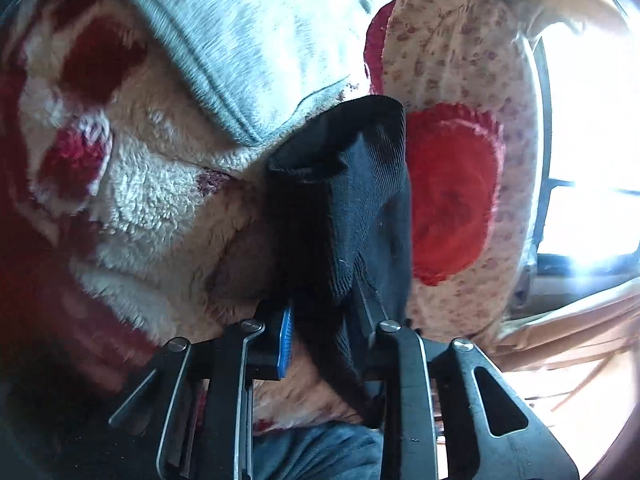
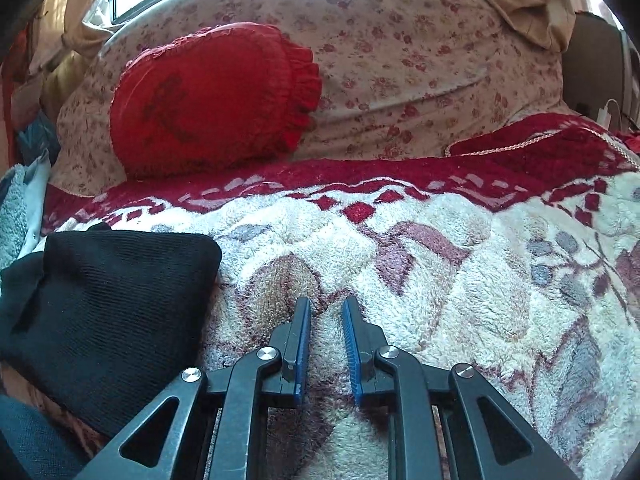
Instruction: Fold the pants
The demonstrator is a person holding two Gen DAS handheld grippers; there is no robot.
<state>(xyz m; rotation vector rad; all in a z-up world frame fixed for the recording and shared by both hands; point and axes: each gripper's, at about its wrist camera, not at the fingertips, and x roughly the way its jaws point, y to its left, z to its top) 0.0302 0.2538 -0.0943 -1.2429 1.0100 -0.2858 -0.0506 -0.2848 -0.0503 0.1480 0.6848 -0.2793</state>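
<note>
Left wrist, black pants (image 1: 344, 200) between jaws, pinched.

Pants (image 2: 104, 312) lie on a fleece blanket (image 2: 460, 280) spread over the bed, at the left of the right wrist view. Right claw (image 2: 326, 312) sits just right of them, over bare blanket, nothing between its fingers. Behind the blanket, a round cushion (image 2: 212, 96) leans on a large bedding roll (image 2: 400, 48). In the left wrist view, left claw (image 1: 324, 304) pinches a fold of the pants; a towel (image 1: 240, 40) lies beyond them on the blanket.
</note>
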